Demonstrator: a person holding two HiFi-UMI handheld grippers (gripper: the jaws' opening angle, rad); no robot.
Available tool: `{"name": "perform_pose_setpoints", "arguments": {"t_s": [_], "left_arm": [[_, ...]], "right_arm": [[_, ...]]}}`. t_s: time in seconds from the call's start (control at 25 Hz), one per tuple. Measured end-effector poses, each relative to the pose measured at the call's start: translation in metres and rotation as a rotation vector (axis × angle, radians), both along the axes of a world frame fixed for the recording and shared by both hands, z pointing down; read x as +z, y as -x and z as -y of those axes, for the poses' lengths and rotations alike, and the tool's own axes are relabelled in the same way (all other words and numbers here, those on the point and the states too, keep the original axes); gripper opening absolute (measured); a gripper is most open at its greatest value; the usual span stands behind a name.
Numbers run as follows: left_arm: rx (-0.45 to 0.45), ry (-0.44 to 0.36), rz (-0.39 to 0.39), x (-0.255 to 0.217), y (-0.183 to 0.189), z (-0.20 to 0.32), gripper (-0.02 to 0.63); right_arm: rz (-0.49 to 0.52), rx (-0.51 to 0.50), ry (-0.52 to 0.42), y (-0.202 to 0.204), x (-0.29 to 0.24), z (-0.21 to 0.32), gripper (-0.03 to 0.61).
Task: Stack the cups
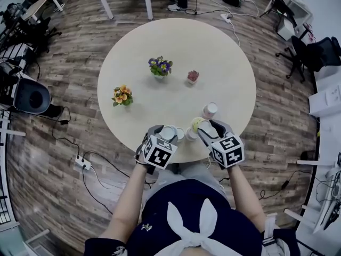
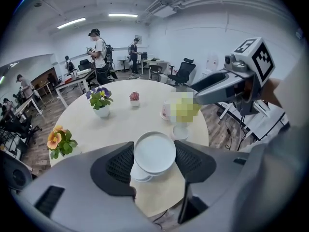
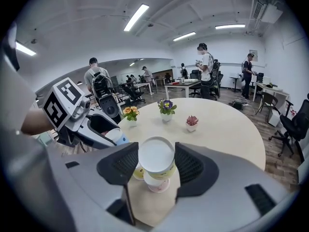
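Note:
My left gripper (image 1: 167, 134) is shut on a pale blue cup (image 2: 154, 152) that shows its white base, low over the near table edge. Just under it a white cup (image 2: 138, 174) stands on the table. My right gripper (image 1: 199, 127) is shut on a yellow-green cup (image 3: 156, 158), base toward the camera. Below that cup are a pink cup (image 3: 157, 183) and a pale yellow cup (image 3: 138, 172) on the table. Another pink cup (image 1: 210, 110) stands farther in. The two grippers hang side by side, a little apart.
The round beige table (image 1: 229, 63) carries three small flower pots: orange (image 1: 122, 95), purple (image 1: 160, 66) and red (image 1: 193, 77). The cups sit close to the near edge. Desks, office chairs, floor cables and people surround the table.

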State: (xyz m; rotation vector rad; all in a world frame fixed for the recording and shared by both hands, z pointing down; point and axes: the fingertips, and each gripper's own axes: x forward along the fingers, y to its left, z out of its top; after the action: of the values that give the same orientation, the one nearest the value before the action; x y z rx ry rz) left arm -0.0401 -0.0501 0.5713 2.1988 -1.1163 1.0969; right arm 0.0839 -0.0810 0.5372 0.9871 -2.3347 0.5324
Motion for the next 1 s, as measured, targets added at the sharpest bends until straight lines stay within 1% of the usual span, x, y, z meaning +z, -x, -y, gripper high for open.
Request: {"name": "perform_pose_setpoints", "arguments": {"t_s": [0.36,0.76,1.0], "left_arm": [[0.029,0.019,0.034,0.009,-0.005,0.001,0.275],[0.022,0.031,0.002,0.012,-0.009,0.004,0.275],[0.002,0.023,-0.049,0.008,-0.008,0.005,0.275]], "right_arm": [[-0.003,-0.025,-0.002,0.002,-0.003,0.005,0.241],[-0.001,-0.051,0.004,0.009,0.001,0.006,0.241],[-0.01,-0.077,-0.004,0.017,-0.001,0.006,0.241]]}}
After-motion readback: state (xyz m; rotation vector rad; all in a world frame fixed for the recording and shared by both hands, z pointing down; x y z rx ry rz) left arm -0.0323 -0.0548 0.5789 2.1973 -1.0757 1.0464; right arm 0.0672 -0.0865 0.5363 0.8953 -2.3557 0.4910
